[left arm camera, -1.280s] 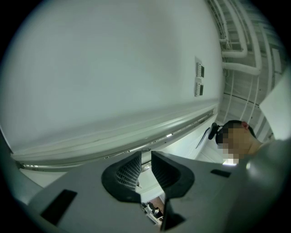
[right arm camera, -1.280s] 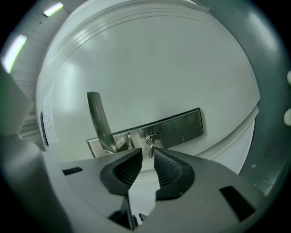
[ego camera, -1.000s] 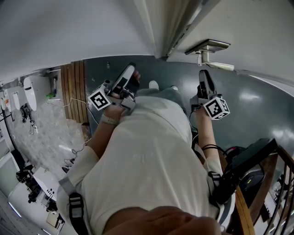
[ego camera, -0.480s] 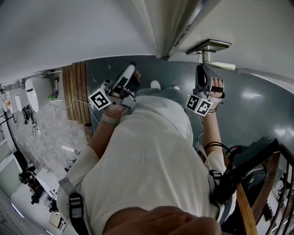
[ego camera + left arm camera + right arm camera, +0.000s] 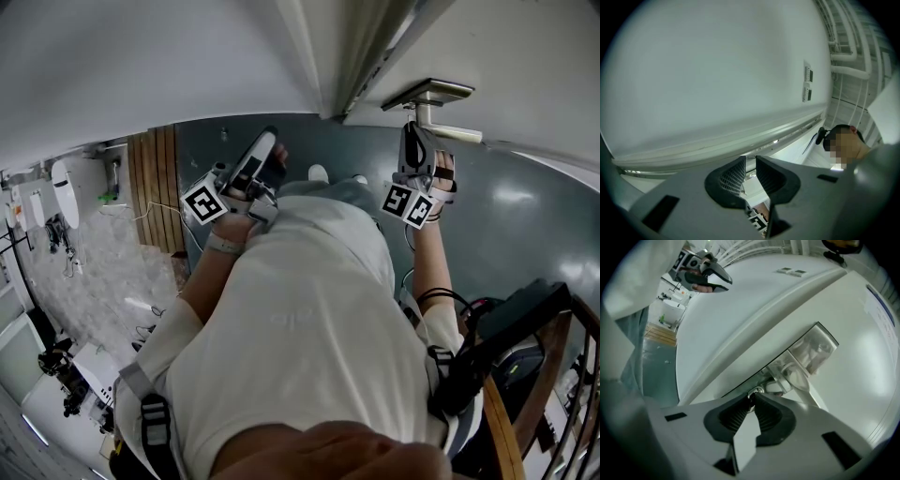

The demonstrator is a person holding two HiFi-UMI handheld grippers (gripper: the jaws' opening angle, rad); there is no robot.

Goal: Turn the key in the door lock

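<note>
the right gripper (image 5: 752,395) has just squeezed its fingers (image 5: 735,417) in. now they are almost together, with the small shiny key (image 5: 752,401) pinched at their tips. the key sticks out of the lock (image 5: 757,390), right under the door handle (image 5: 806,355) on the white door (image 5: 853,324). so the grab looks done, and the next job is to twist the hand so the key turns (the turn does not seem to have started yet). the hold is only at the very tips, so the key could slip if the twist is too quick

a second ago, in the head view, this gripper was lower down and off to the side, away from the handle. now it has come up and sits just under the handle, and its marker cube (image 5: 411,205) has rolled over a little

the left gripper (image 5: 265,142) has not moved. it is held up near the wall (image 5: 717,84), well away from the door handle. its fingers (image 5: 732,177) are a little way apart and there is nothing between them
</note>
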